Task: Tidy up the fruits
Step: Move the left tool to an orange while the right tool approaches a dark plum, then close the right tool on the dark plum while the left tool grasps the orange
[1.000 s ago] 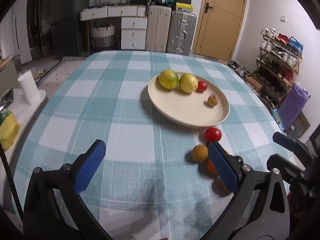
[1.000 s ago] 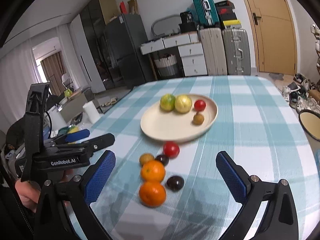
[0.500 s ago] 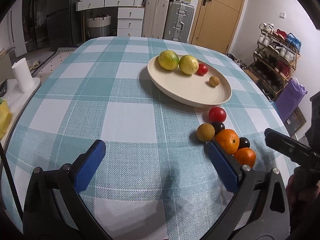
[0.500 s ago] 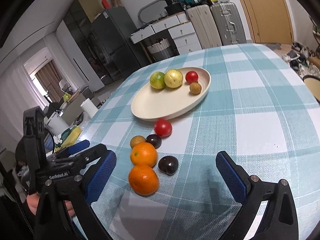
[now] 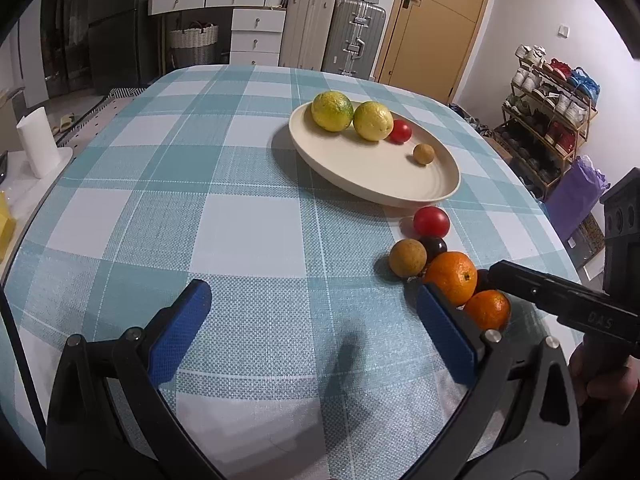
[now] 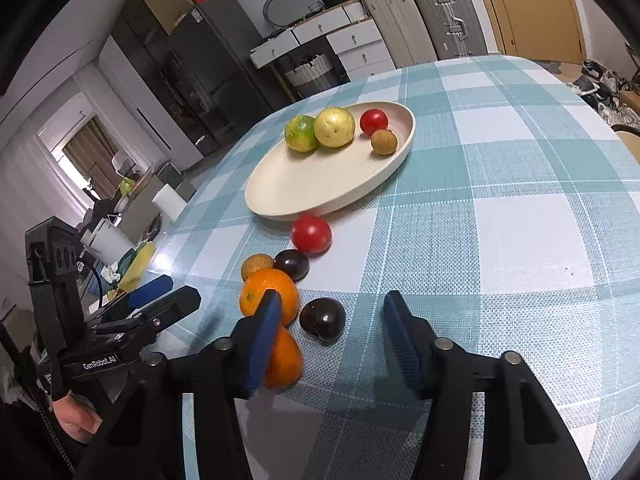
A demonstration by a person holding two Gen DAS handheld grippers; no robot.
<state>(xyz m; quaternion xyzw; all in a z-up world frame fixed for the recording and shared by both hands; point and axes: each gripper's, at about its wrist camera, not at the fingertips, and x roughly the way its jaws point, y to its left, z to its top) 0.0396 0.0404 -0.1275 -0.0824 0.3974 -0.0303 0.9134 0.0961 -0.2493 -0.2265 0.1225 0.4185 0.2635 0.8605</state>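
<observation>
The right tool (image 6: pixel 328 332) is closing, jaws still clear, around the glossy dark round plum (image 6: pixel 322 317) just ahead; it should be centring there, avoiding the round orange tangerine (image 6: pixel 285 360) beside its left finger.

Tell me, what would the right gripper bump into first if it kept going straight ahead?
Probably the round dark purple plum, lying just ahead between the closing blue fingers of the right gripper. Depth is hard to judge; nothing is gripped yet.

Left wrist camera is looking forward and down along its own fingers, sitting close over the checked table (image 5: pixel 248 240), plate (image 5: pixel 400 196) lying at 1 o'clock. Right wrist camera is tilting down likewise, rolled slightly, plate (image 6: pixel 280 204) lying at 12 o'clock. Both are sharing the plate, loose fruit cluster (image 5: pixel 452 276) (image 6: pixel 270 296), suitcases (image 5: pixel 354 36) (image 6: pixel 444 16); each is catching the other gripper at frame edge.
</observation>
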